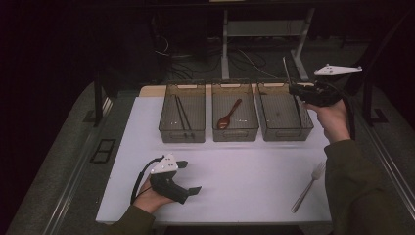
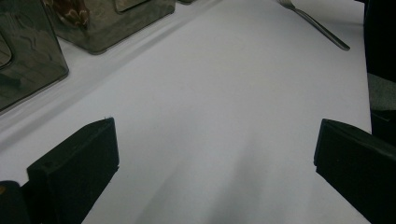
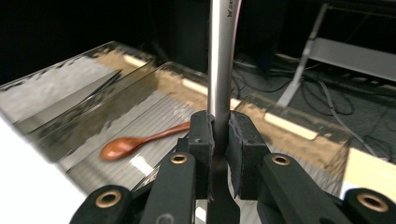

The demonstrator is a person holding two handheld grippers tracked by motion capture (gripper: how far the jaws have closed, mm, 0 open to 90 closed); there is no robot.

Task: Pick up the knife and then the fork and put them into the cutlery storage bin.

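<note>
Left side: the left gripper (image 1: 190, 177) rests low near the table's (image 1: 244, 171) front left corner; its jaws stand wide apart with nothing between them, bare white surface ahead of it in the left gripper view.

Far edge, left to right: three clear bins in a row, close together; the left bin (image 1: 182, 134) holds dark chopsticks (image 1: 182, 115); the middle bin (image 1: 235, 134) holds a wooden spoon (image 1: 229, 116) lying aslant; the right bin (image 1: 286, 133) shows a slim dark item along its right wall, kind not discernible.

Right side: the right gripper (image 3: 220, 135) is held above the right bin's far right corner; its jaws are clamped on the handle of a steel utensil (image 3: 219, 56), which stands nearly upright, one end rising over the bin's back rim; whether it is a knife cannot be told. A fork (image 1: 307, 188) lies loose near the front right corner, beside the person's sleeve.

Judgement: the step in hand is sorting cutlery by kind, with the steel utensil at the right bin; the next move calls for tipping it level along the bin's length, lowering it inside the walls, then parting the jaws; the fork appears to be left for later.

Room: the middle of the table is open; the bin walls are tall and close-set, so a long utensil could catch a rim; the fork sits near the right edge, leaving little margin there.
</note>
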